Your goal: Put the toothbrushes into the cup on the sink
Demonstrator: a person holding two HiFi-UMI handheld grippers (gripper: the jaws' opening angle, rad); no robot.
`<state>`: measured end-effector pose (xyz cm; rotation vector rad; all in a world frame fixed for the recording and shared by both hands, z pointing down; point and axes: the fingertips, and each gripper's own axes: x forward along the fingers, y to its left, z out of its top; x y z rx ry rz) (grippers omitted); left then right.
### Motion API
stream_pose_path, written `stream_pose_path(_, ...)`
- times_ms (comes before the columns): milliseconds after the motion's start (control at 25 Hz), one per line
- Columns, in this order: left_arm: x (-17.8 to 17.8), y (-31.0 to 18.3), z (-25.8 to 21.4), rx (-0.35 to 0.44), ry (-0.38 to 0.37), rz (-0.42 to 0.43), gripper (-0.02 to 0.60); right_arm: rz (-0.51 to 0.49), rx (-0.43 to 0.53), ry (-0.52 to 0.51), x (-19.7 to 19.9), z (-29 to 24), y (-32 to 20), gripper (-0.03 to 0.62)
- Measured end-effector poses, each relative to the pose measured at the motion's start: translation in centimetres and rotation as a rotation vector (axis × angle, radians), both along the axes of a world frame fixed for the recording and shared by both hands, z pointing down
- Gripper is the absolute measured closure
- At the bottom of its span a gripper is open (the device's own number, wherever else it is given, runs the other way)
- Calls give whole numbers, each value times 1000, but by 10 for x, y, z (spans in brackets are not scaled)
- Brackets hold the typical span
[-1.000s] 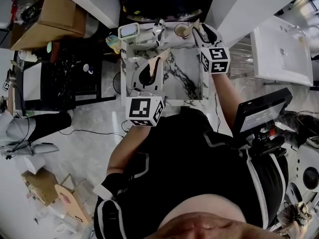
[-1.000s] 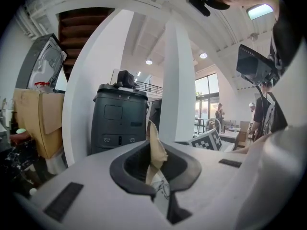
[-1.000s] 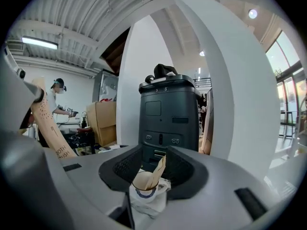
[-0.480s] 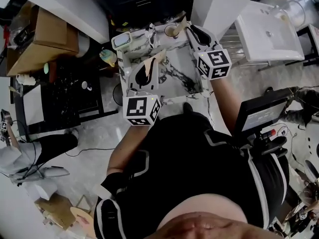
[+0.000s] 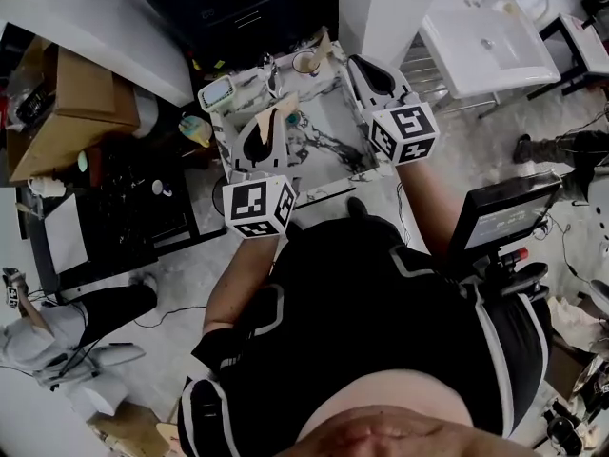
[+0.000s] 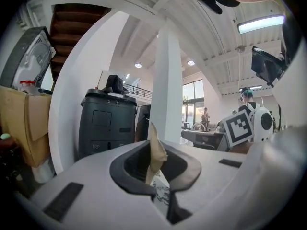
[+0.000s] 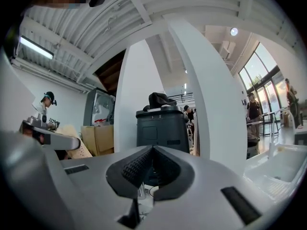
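Note:
In the head view a marble sink lies in front of me, with a small cup on its far rim. A tan toothbrush stands at the cup. My left gripper hangs over the basin's left side, shut on another tan toothbrush. In the left gripper view that toothbrush sticks up between the pads of the left gripper. My right gripper is just right of the cup, shut. In the right gripper view its ribbed pads meet with nothing between them.
A white device with a teal screen sits on the sink's left corner, a faucet beside it. A cardboard box is at the left, a white basin at the right, and a monitor near my right side. A dark bin stands beyond.
The head view has swung, so the sink sits further left. The right gripper has drawn slightly back from the cup. The left gripper still holds its toothbrush over the basin.

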<state>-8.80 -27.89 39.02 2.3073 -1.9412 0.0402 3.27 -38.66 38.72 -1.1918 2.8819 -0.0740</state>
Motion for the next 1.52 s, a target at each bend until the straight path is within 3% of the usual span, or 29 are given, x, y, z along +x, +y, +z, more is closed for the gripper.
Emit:
stream_pose_path(800, 0, -53, 12, 6, -15, -20, 551, -10, 15, 32, 11, 1, 3, 571)
stream_pose_path(1120, 1, -103, 24, -11, -40, -95, 551, -21, -2, 43, 37, 8, -13, 571)
stream_pose_path(1520, -8, -155, 68, -92, 3, -179, 551, -19, -57, 68, 61, 36, -50, 571)
